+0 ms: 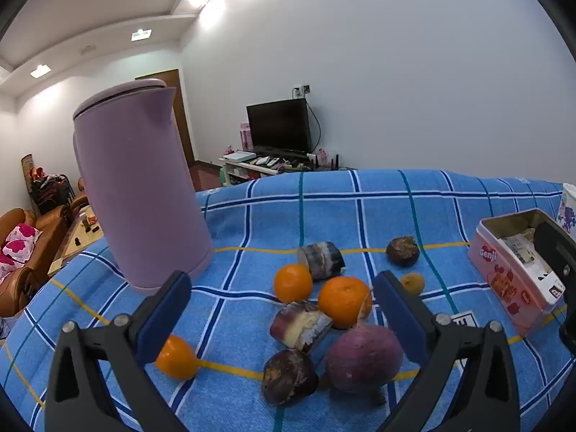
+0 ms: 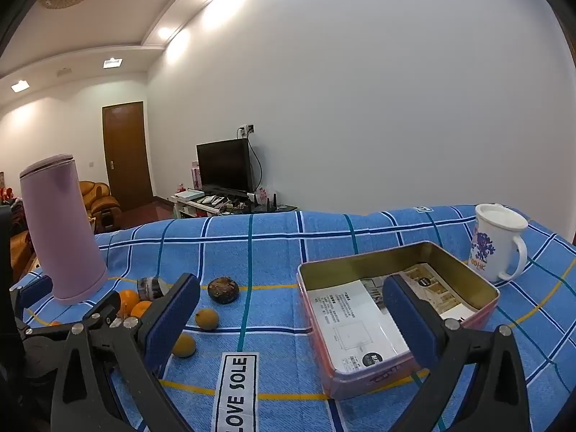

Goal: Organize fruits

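Observation:
Fruits lie on a blue checked cloth [image 1: 273, 212]. In the left wrist view I see three oranges [image 1: 345, 301], [image 1: 292, 283], [image 1: 177, 357], a round purple fruit [image 1: 363, 357], dark brown fruits [image 1: 289, 376], [image 1: 403, 250], cut purple pieces [image 1: 300, 325], [image 1: 321, 260] and a small yellow fruit [image 1: 412, 283]. My left gripper [image 1: 280, 320] is open above this pile, holding nothing. My right gripper [image 2: 291, 320] is open and empty, between two small yellow fruits [image 2: 207, 318], [image 2: 184, 345] and an open pink tin [image 2: 360, 378]. A dark fruit [image 2: 223, 289] lies beyond.
A tall lilac jug [image 1: 140, 187] stands at the left of the cloth. A white mug [image 2: 498, 241] stands behind the tin [image 1: 514, 288], which holds printed paper. A "LOVE SOLE" label [image 2: 235, 392] is on the cloth. A TV and sofa lie beyond the table.

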The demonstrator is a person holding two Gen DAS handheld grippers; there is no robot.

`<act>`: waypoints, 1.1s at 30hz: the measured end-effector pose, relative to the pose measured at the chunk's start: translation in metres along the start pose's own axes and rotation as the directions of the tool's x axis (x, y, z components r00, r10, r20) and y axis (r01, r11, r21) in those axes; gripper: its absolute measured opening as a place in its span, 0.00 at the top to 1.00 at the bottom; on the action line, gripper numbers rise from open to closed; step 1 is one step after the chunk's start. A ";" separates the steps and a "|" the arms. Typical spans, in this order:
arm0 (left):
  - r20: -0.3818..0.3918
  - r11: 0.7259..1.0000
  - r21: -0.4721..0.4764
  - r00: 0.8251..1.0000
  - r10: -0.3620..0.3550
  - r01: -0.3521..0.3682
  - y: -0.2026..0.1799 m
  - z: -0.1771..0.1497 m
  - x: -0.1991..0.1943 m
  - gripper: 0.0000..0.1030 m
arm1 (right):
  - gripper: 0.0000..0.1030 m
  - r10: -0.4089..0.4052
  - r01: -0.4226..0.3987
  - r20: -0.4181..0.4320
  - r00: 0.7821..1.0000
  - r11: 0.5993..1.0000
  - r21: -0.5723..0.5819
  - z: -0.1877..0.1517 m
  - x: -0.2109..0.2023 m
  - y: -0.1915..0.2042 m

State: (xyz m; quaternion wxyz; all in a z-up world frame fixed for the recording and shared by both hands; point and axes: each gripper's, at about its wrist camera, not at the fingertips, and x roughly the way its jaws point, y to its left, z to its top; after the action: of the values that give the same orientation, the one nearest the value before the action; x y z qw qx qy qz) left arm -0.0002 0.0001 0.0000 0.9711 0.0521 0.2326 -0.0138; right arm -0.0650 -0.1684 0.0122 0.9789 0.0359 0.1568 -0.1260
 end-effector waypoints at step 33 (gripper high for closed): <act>0.004 1.000 0.013 1.000 -0.023 0.023 -0.005 -0.001 -0.001 0.00 | 0.01 -0.006 0.006 -0.011 1.000 1.000 0.006 0.000 0.002 -0.001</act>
State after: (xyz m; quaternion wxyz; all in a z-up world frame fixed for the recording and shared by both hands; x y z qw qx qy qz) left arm -0.0017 -0.0049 -0.0015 0.9710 0.0556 0.2312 -0.0267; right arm -0.0640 -0.1695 0.0112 0.9775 0.0392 0.1618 -0.1294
